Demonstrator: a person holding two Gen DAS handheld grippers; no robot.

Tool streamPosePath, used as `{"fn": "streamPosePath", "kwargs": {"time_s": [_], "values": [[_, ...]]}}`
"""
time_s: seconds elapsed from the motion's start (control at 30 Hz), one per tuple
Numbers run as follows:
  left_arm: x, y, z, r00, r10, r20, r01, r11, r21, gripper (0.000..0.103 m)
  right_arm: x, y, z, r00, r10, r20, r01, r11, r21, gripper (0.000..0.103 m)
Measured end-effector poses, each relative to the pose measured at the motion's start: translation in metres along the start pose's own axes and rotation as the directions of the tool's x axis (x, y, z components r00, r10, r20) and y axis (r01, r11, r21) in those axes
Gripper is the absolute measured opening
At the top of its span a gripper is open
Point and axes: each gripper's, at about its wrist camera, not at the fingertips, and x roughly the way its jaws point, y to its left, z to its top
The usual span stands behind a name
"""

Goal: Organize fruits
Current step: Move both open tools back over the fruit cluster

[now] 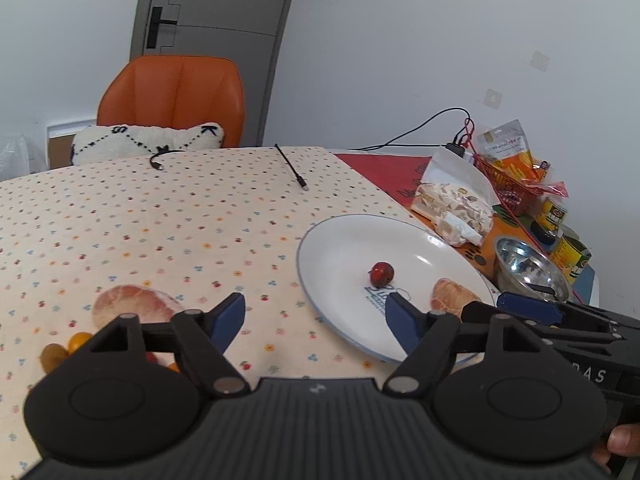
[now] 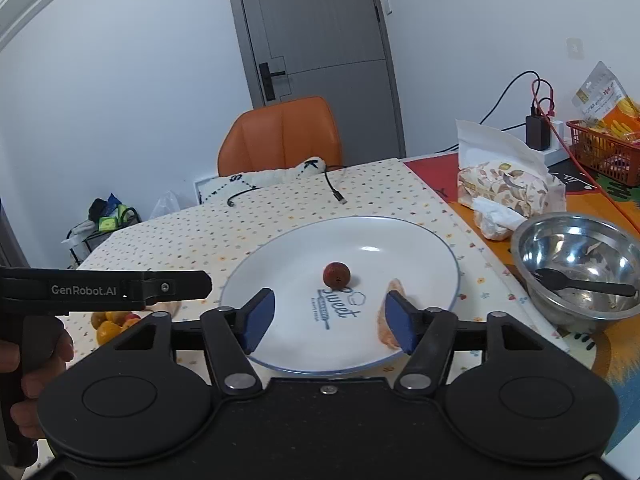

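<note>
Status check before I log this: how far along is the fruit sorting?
Done: red fruit and a peeled citrus piece are on the white plate. In hand: nothing; left gripper and right gripper are open. Left: larger citrus piece and small yellow fruits on the tablecloth.

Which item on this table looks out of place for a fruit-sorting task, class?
The steel bowl right of the plate looks odd: it holds a black spoon and food smears, so it seems used rather than ready for fruit.
</note>
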Motion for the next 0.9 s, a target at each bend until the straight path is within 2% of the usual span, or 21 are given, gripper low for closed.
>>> {"fn": "streamPosePath", "kwargs": {"time_s": [0.27,0.43,0.6,0.9], "values": [[-0.021,0.020,-0.005,0.998,0.054,0.017,-0.053,0.998,-0.019,0.083,-0.002,0.017,0.000,0.999,0.040,0.010,-0.040,0.999,-0.011,0.073],[-0.035,0.035,-0.006,0.995,0.095,0.032,-0.093,0.995,-0.047,0.087,-0.002,0.029,-0.001,0.996,0.083,0.012,-0.083,0.996,-0.026,0.088],[-0.046,0.048,-0.011,0.991,0.130,0.039,-0.127,0.990,-0.063,0.088,-0.001,0.041,-0.002,0.993,0.118,0.008,-0.118,0.992,-0.040,0.097],[-0.062,0.071,-0.023,0.985,0.170,0.033,-0.166,0.981,-0.097,0.088,0.003,0.059,-0.005,0.986,0.167,-0.003,-0.167,0.985,-0.044,0.100]]}}
